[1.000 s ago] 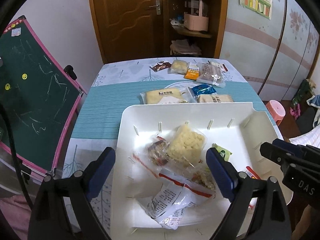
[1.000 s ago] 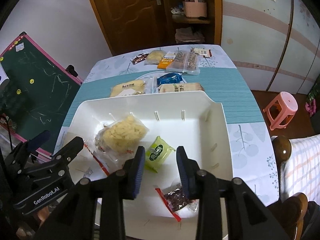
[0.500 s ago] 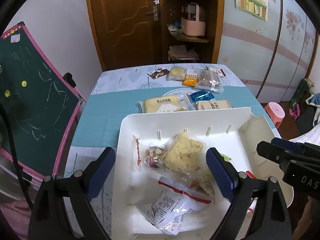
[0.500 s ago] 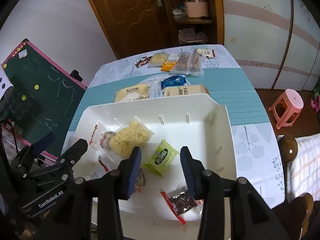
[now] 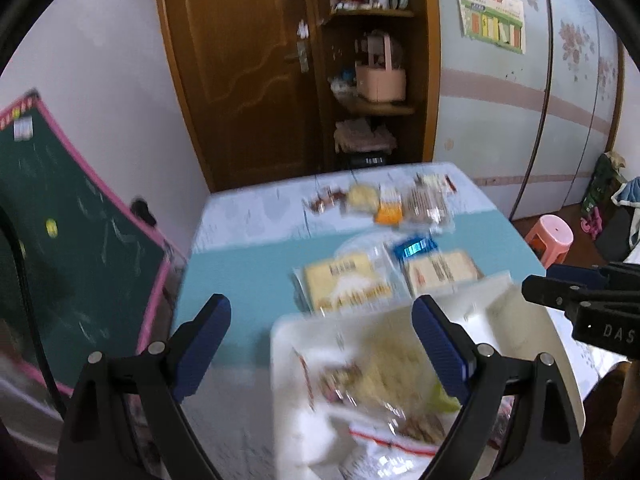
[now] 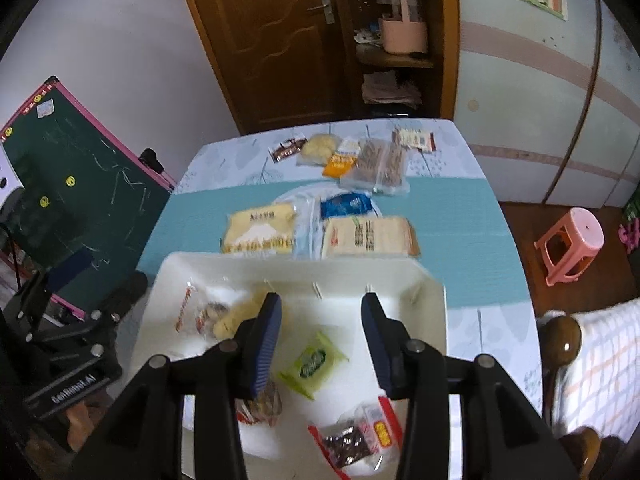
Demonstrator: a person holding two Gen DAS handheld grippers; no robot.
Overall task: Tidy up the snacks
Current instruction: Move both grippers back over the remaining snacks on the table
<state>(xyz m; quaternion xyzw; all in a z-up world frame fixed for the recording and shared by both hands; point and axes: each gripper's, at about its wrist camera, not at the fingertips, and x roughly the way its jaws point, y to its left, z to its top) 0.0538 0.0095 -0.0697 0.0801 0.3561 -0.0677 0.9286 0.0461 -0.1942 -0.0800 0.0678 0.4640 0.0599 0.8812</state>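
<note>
A white tray (image 6: 280, 265) sits at the near end of the table. It holds a green packet (image 6: 314, 360), a yellow crisp bag (image 6: 234, 318), a red-and-dark packet (image 6: 356, 438) and other wrapped snacks. My right gripper (image 6: 320, 300) hovers above the tray, open, with nothing between its fingers. My left gripper (image 5: 320, 308) stands wide open over the tray's far left corner (image 5: 282, 330), also holding nothing. The left wrist view is blurred. Beyond the tray lie two cracker packs (image 6: 260, 229) (image 6: 370, 236), a blue packet (image 6: 346, 204) and a back row of small snacks (image 6: 376, 162).
A green chalkboard (image 6: 80, 184) with a pink frame leans at the table's left. A pink stool (image 6: 572, 240) stands on the floor to the right, and a wooden chair knob (image 6: 562, 340) is near the right edge. A door and shelves are behind the table.
Both grippers have risen and tilted up, so the tray sits lower in both views. The right jaws have widened a little. The left view has become blurred.
</note>
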